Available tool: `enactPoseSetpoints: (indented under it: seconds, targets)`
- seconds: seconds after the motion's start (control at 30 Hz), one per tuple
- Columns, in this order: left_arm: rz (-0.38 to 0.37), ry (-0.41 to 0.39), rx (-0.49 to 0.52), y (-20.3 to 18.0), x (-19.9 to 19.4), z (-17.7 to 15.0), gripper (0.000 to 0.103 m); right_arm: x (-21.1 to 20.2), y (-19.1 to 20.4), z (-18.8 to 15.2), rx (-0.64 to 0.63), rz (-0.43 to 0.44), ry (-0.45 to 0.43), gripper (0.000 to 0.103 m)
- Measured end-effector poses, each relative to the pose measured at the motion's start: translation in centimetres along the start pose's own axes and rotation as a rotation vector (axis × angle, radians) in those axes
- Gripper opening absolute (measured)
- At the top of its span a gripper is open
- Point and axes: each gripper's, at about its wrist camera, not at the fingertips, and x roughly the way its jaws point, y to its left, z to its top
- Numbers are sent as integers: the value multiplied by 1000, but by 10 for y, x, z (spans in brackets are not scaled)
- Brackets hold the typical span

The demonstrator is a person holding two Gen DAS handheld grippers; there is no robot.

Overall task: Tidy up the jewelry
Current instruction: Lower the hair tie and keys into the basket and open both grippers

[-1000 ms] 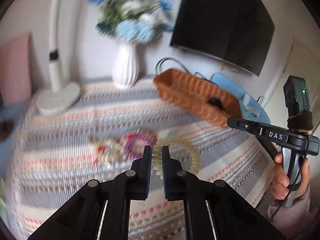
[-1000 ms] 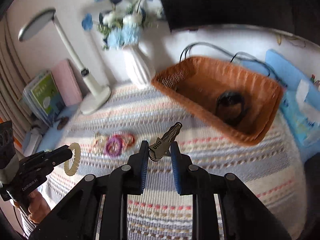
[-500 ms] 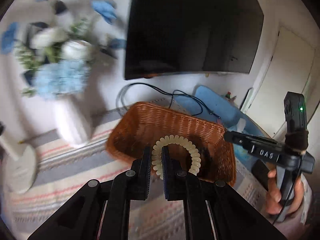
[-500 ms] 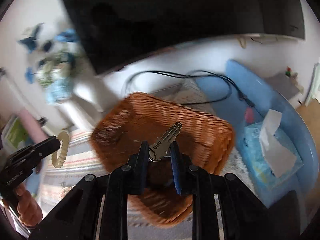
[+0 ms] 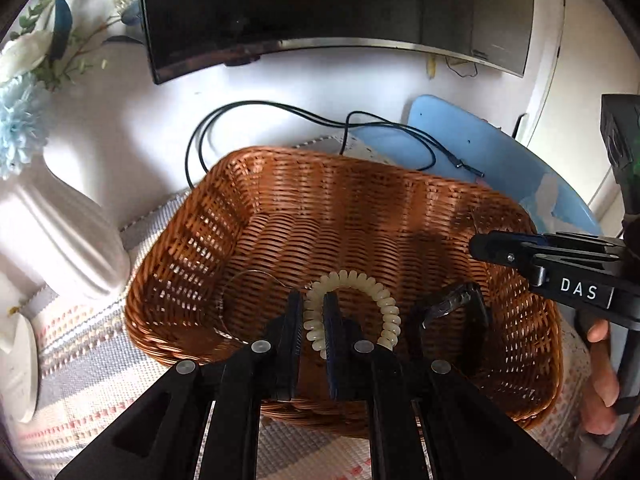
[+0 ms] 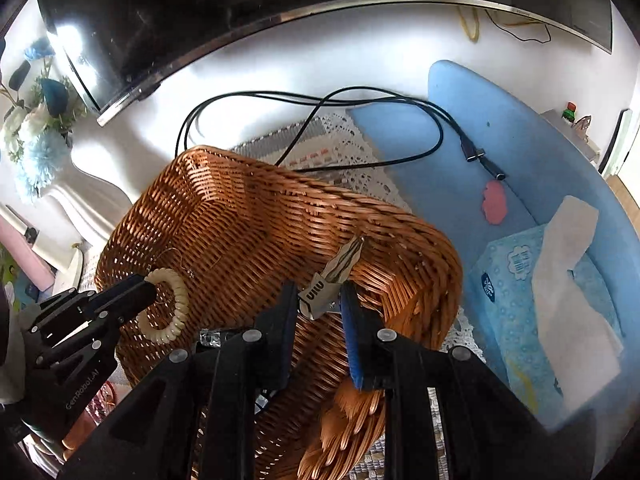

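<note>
My left gripper point(image 5: 311, 312) is shut on a cream spiral hair tie point(image 5: 372, 292) and holds it over the near part of a brown wicker basket point(image 5: 280, 208). A black bracelet-like band point(image 5: 452, 308) and a thin wire hoop point(image 5: 248, 280) lie in the basket. My right gripper point(image 6: 320, 300) is shut on a silver key point(image 6: 332, 276) and holds it above the basket's right rim point(image 6: 400, 240). The left gripper with the hair tie point(image 6: 168, 304) shows at the left of the right wrist view. The right gripper's tip point(image 5: 492, 246) shows at the right of the left wrist view.
A white ribbed vase point(image 5: 52, 236) with blue flowers stands left of the basket. A dark monitor point(image 5: 320, 8) hangs behind. Black cables point(image 6: 320, 100) run behind the basket. A blue surface point(image 6: 500, 152) with a tissue box point(image 6: 540, 292) lies right. A striped cloth point(image 5: 80, 360) covers the table.
Both grippers have moved from over the cloth forward to over the basket, and closer down to it, each still holding its item.
</note>
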Motion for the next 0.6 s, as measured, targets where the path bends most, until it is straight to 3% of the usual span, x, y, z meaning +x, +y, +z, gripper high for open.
enactPoseSetpoints:
  seconds: [0.27,0.4,0.6]
  targets:
    - [-14,-16,-3,2,-16,-5,13,-7,-2,-3,26,19,24,26]
    - [-14,-49,-2,5,-44,-11,29,-25,3,-7,8,5,1,27]
    - [50,-146,14,9,-108,-29,30,-66,28,-13,-40,25,-51,29]
